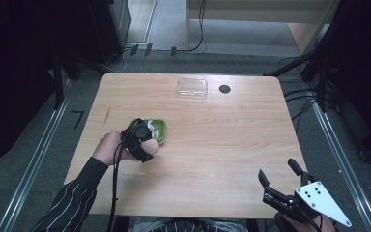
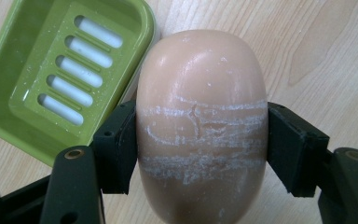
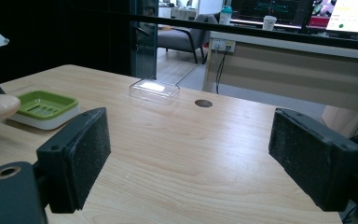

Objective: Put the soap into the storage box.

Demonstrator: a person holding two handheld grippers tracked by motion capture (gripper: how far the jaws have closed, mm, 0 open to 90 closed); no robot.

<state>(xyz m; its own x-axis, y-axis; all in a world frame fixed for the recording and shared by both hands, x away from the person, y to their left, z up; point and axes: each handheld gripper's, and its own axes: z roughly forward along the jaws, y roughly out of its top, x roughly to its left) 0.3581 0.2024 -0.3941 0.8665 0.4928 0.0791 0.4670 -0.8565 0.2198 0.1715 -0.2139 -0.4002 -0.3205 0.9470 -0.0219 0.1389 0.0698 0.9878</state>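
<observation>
Light wood worktop (image 1: 212, 145), dim room: soap transfer, part-way

Left gripper (image 2: 200, 140) jaws clenched across soap bar (image 2: 200, 126), just beside green soap dish (image 2: 9, 93); long axis runs along the jaws, far end toward clear lid (image 1: 192, 89). Placement pending. Right gripper (image 1: 282, 179) jaws released, well apart

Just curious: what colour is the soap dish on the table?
The soap dish is lime green with white slots; it shows best in the left gripper view.
</observation>
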